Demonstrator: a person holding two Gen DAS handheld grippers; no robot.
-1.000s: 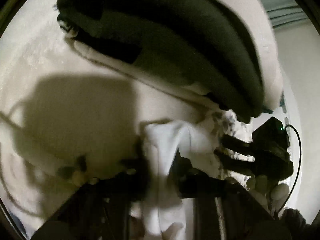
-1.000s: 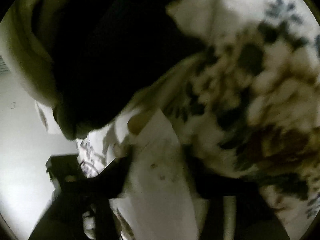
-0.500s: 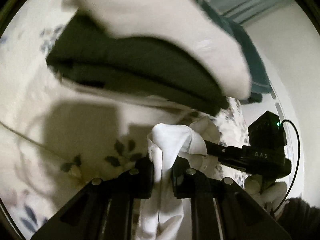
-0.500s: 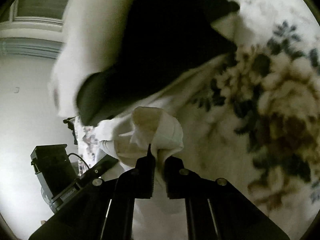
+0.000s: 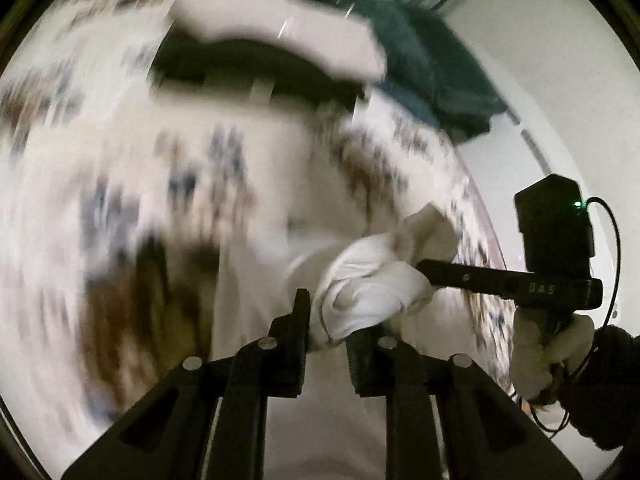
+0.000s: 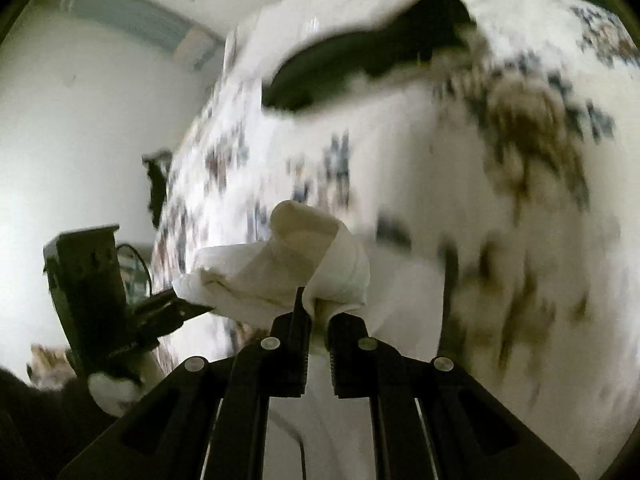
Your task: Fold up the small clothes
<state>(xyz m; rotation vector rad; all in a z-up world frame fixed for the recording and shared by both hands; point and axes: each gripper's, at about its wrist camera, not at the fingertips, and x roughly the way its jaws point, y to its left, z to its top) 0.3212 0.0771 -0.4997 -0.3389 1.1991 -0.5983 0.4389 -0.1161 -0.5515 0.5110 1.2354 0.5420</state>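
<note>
Both hand-held grippers have hold of one small white garment (image 5: 372, 292), lifted clear above a flower-patterned bed (image 5: 120, 208). Seen from the left wrist, the left hand-held gripper (image 5: 326, 330) has its jaws a little apart with a thick bunch of the white cloth filling the gap, so it looks clamped on the fabric rather than released. The right hand-held gripper (image 6: 318, 326) is nearly closed, pinching a thinner fold of the same piece; in the left view its fingers (image 5: 460, 276) come in from the side and bite the far end of the cloth, with a gloved hand (image 5: 548, 352) on its handle.

Holding the garment at two points apart probably serves to spread it, or to bring one edge over another, before it goes back down; the cloth between the grips is bunched and slack, not yet taut or flat.

Farther up the bed lies a stack of clothes (image 5: 272, 52), white on top of dark, and behind it a dark teal heap (image 5: 432, 60). That stack is likely where finished pieces go. Both views are smeared by motion, so finer detail of the fold is unclear.
</note>
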